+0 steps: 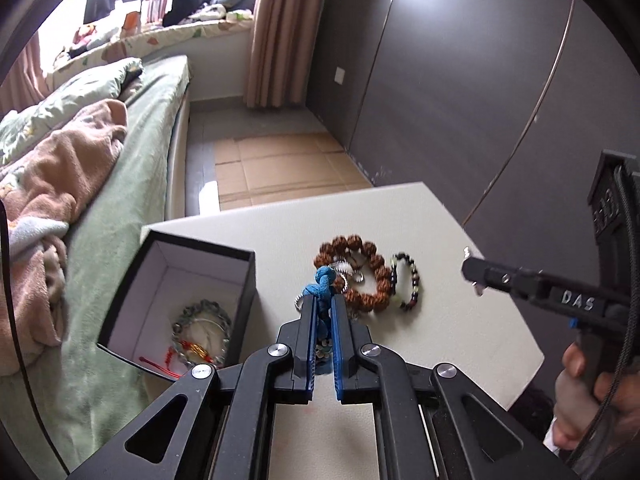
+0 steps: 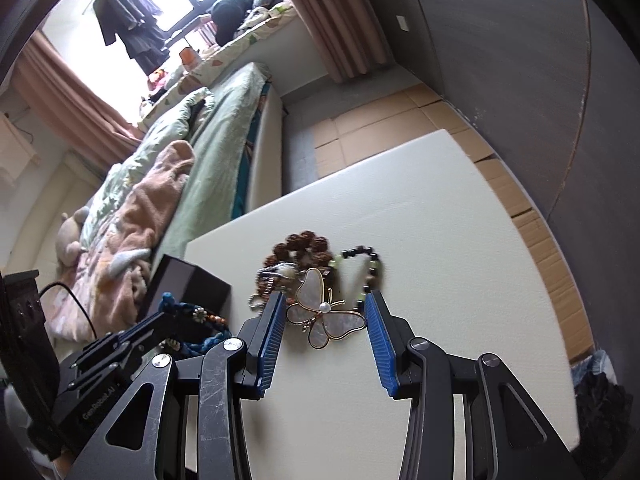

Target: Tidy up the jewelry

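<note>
While my left tool (image 1: 323,308) is pinching the blue knotted cord bracelet with small flower charms (image 1: 321,285), its pads pressed together on the cord, the step in hand looks like carrying that piece to the black square box with the white lining (image 1: 180,280), which sits just to the tool's left on the white desk (image 1: 460,340). I'd lift the cord first so it doesn't drag the silver ring bits under its tip, swing left over the box rim, and only let go once the knot hangs inside, above the chain bracelet with the red string (image 1: 200,340) already lying there.

Ahead of that tool lie the brown carved-seed bead bracelet (image 1: 356,272) and, touching it on the right, the dark and pale green bead bracelet (image 1: 406,282).

My right tool (image 2: 326,312) is spread wide, holding nothing, with the mother-of-pearl butterfly brooch with gold edging (image 2: 324,316) flat between its pads. To take it well I'd close slowly on the wings, keeping clear of the bead bracelet near the right pad.
</note>
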Motion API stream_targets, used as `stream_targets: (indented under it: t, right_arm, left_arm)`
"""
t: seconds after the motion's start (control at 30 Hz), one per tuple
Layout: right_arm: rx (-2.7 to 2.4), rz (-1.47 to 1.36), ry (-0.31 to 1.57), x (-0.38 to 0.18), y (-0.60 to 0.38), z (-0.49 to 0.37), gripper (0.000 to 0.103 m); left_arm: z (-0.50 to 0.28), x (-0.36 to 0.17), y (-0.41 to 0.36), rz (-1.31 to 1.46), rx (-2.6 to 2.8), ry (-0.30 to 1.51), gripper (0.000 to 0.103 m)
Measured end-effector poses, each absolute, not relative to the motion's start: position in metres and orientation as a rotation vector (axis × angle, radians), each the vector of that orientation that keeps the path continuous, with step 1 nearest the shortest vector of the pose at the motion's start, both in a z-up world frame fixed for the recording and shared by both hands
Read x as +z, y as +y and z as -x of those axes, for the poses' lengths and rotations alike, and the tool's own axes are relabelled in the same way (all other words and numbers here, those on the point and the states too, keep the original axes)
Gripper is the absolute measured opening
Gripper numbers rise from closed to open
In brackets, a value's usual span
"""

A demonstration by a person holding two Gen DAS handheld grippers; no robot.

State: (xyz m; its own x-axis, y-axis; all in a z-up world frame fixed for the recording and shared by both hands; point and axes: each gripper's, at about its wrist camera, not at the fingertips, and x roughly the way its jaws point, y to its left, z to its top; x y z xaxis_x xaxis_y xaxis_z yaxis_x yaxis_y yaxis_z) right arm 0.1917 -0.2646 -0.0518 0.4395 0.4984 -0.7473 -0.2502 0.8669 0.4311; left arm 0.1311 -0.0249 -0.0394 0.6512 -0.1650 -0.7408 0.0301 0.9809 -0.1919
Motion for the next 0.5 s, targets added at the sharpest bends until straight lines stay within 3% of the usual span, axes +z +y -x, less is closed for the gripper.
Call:
stream_targets:
  t: [0.5]
  right_arm:
    - [0.611,-0.358,0.98,-0.05,-0.205,-0.192,0.042]
  left_arm:
    - [-0.129,-0.009,0.037,0.291,-0.044,0.753,0.007]
